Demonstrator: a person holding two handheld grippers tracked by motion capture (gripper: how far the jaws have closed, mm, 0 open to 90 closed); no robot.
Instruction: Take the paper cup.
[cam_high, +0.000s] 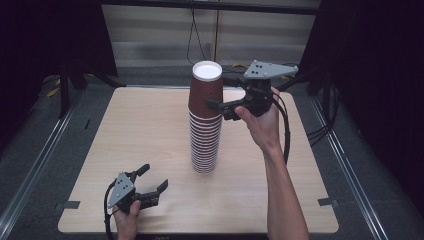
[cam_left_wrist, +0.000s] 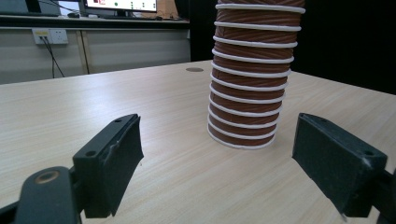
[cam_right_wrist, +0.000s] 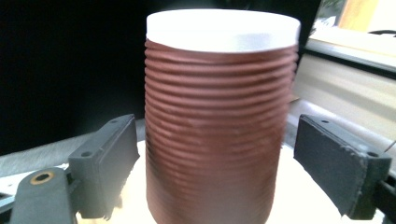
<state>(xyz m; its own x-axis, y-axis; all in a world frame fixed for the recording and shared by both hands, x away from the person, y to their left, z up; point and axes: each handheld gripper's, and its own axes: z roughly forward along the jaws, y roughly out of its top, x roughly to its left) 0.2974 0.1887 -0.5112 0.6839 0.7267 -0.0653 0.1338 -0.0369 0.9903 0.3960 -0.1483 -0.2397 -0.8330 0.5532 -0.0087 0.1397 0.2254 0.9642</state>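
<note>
with the right hand-held gripper level with the top cup of the tall cup stack, jaws wide on either side of it and pads clear of the wall, risk centres on the stack. it stands upside down near the middle of the desk. an off-centre closure could push the column sideways and topple it. excess squeeze may crush the cup or lift several nested cups together. the left hand-held gripper rests low at the near edge, jaws apart and empty, too far to steady the base.

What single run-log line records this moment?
cup stack: upright on table | right gripper: open, jaws flanking top cup | left gripper: open, holding nothing
</note>
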